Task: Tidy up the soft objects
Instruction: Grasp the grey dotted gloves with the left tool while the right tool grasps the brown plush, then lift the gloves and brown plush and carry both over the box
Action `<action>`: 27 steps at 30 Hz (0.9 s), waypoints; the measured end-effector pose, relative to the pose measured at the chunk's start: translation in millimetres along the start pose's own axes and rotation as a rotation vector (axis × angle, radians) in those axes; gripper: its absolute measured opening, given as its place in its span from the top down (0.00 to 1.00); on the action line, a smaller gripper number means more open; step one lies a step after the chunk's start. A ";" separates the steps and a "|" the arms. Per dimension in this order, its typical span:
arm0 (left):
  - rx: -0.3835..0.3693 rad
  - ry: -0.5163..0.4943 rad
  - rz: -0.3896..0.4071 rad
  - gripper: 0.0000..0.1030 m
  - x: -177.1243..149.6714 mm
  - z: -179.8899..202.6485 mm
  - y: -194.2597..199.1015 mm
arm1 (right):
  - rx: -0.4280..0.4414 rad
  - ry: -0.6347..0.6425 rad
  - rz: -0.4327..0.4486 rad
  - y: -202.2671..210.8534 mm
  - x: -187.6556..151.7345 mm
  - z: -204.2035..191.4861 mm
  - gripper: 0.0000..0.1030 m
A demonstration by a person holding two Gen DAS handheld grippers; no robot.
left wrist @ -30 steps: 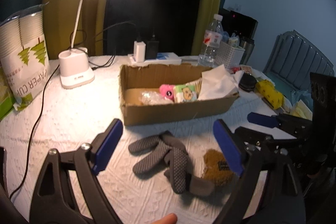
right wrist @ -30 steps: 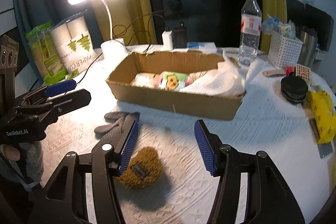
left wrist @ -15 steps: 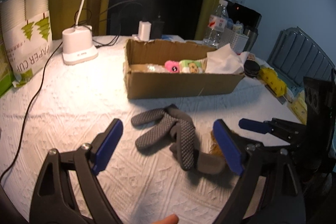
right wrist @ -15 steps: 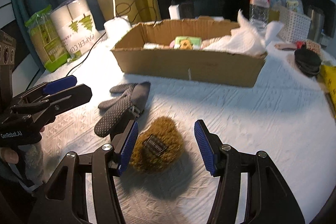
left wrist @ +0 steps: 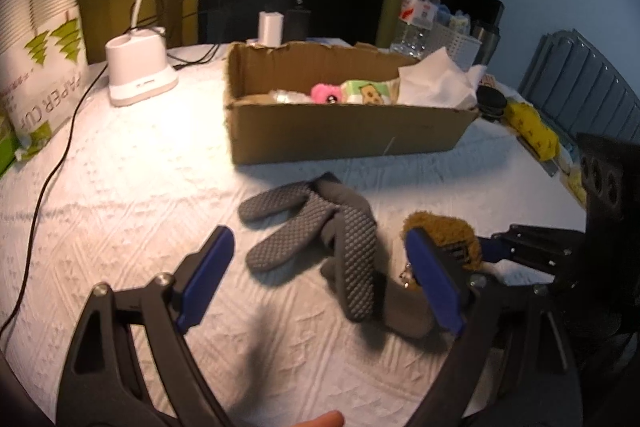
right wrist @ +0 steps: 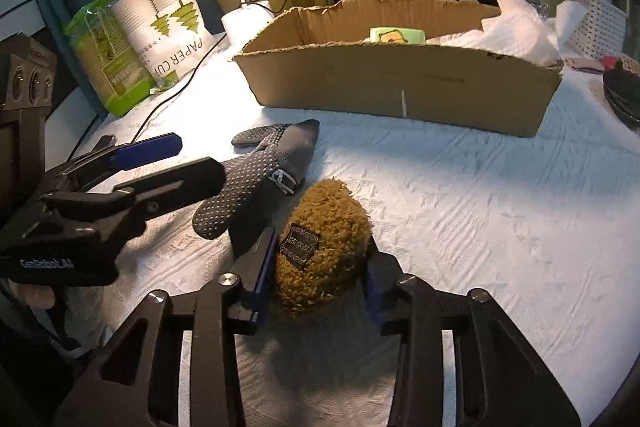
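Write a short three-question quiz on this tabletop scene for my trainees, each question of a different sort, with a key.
1. True or false: the grey gloves lie inside the cardboard box.
2. Which soft thing sits between the pads of the right tool? A) pink plush B) brown fuzzy pouch C) white tissue
3. Fill in: the left tool hangs over the ____ with nothing gripped.

Key: 1 false, they lie on the white cloth; 2 B, the brown fuzzy pouch, as the tool is closing; 3 gloves.
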State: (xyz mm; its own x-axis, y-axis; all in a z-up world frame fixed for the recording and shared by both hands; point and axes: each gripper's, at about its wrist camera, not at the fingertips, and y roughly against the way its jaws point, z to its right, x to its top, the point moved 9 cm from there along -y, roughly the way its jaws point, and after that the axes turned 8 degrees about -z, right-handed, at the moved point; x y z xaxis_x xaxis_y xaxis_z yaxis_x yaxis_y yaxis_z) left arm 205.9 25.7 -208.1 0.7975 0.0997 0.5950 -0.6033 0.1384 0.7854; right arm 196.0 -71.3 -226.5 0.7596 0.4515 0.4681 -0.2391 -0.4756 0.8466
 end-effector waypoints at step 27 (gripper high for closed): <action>0.011 -0.109 -0.093 0.68 7.7 31.4 -36.1 | -0.027 -0.100 0.146 51.4 21.1 82.4 0.61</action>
State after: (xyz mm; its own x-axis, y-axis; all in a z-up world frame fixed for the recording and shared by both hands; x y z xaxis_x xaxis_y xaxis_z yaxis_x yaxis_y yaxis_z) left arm 233.6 -9.4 -226.6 0.8449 -0.0209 0.5345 -0.5277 0.1309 0.8393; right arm 249.6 -148.4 -194.0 0.7714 0.3010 0.5606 -0.3666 -0.5099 0.7782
